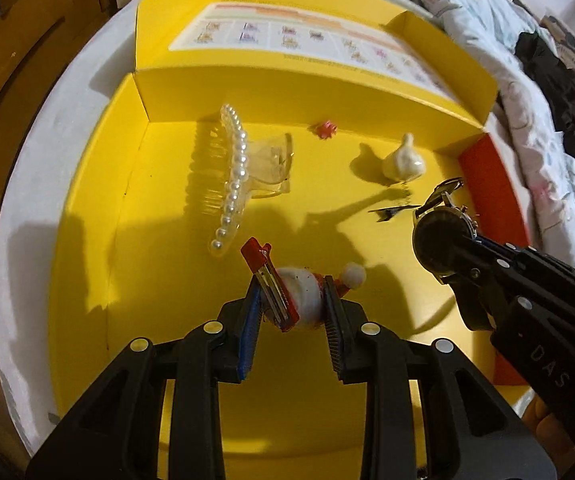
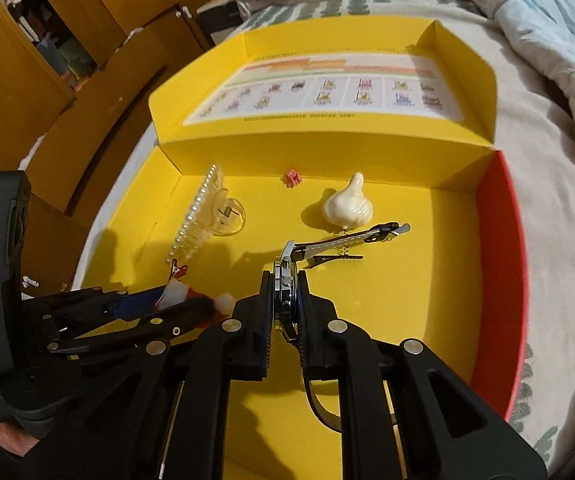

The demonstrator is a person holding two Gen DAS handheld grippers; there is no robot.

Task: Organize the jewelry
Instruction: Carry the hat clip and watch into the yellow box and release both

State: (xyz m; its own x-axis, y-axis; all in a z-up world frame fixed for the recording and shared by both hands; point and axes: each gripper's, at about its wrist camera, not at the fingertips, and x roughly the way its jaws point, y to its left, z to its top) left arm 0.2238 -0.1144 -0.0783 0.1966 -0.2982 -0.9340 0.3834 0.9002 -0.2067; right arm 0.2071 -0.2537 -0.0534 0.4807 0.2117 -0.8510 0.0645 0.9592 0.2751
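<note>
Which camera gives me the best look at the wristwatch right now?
The left wrist view: it shows the wristwatch face-on, its round dark dial and case visible in the right tool. The right wrist view shows the watch edge-on only, a thin metal rim clamped between the pads, strap reaching ahead.

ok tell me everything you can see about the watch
The wristwatch has a round dark dial in a shiny silver metal case, with small crown buttons on its rim. A dark strap with pale stitching sticks out ahead, ending in a metal buckle; the other strap half hangs below. The right gripper is shut on the case, holding it edge-on above the floor of the yellow box, near the box's red side wall and in front of a cream garlic-shaped ornament.
</note>
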